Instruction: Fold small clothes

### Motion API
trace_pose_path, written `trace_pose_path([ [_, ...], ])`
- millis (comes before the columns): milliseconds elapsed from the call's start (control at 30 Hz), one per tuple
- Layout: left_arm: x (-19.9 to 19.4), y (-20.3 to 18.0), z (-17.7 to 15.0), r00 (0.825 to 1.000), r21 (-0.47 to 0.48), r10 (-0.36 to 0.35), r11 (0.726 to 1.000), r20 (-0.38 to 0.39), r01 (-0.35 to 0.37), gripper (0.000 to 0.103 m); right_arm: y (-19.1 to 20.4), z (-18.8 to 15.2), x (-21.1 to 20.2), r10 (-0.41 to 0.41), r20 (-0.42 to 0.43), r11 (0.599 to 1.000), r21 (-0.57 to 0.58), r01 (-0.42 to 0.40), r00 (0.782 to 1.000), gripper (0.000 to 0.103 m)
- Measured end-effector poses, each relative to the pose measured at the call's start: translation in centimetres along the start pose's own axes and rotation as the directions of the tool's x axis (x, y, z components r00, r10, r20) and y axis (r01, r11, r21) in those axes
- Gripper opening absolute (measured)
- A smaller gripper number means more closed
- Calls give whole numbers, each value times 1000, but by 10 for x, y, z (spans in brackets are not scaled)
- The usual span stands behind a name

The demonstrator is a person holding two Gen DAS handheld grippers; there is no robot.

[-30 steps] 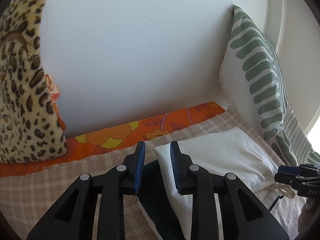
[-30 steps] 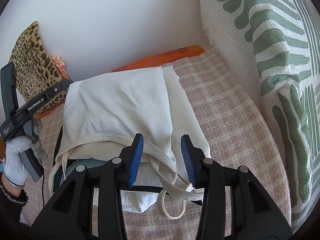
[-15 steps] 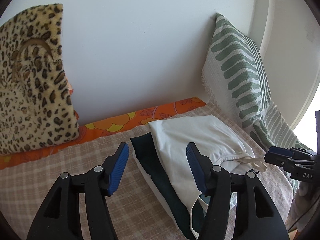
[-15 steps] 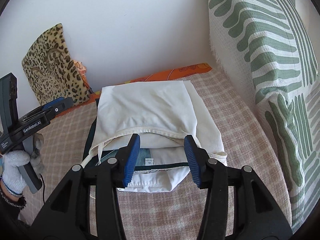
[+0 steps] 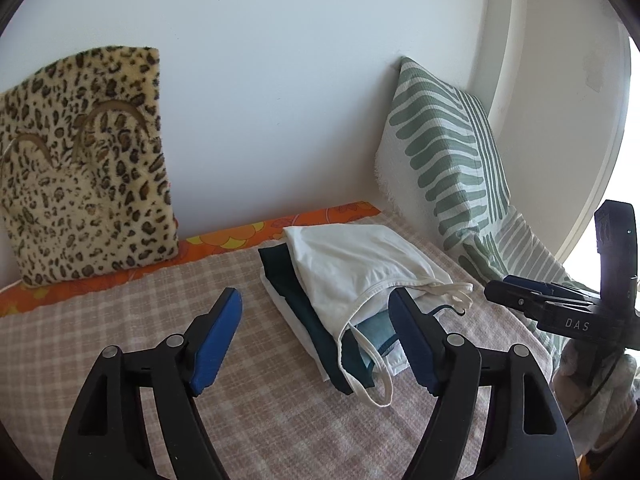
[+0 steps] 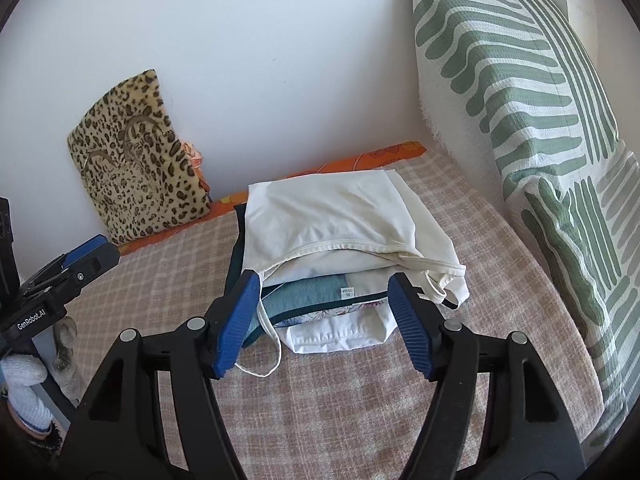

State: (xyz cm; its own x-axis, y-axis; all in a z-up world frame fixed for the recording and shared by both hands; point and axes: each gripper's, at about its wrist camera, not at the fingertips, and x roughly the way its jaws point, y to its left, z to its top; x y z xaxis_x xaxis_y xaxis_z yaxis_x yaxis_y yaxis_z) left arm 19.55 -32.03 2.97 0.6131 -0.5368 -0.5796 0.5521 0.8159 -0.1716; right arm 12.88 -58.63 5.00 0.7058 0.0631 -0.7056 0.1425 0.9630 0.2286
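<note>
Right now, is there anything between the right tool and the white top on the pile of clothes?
Nothing visible. The right tool, its jaws opening and empty, hangs over the checked blanket just short of the white top. Only the top's loose strap lies in that space.

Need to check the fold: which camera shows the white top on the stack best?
Right wrist view: the white top faces it squarely, hem and straps visible. The left wrist view shows it obliquely from the side.

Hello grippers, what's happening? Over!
Left gripper and right gripper opening, nothing held. White top folded on the clothes pile. Nothing in the way.
</note>
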Motion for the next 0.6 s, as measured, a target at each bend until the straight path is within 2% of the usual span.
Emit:
trace_pose_path([
  [300,-72,-1,-29,999,-2,-16,1000,51,16,82,46,-30,-37,-11,43,999,-38,13,999,79],
  [467,-103,3,-48,997,-3,3,1000,80,-3,83,71,-51,-56,-25,66,996,-81,30,998,86],
  [600,-119,2,-65,996,16,15,1000,88,-17,85,79,-67,-65,-22,77,997,-69,27,997,91],
])
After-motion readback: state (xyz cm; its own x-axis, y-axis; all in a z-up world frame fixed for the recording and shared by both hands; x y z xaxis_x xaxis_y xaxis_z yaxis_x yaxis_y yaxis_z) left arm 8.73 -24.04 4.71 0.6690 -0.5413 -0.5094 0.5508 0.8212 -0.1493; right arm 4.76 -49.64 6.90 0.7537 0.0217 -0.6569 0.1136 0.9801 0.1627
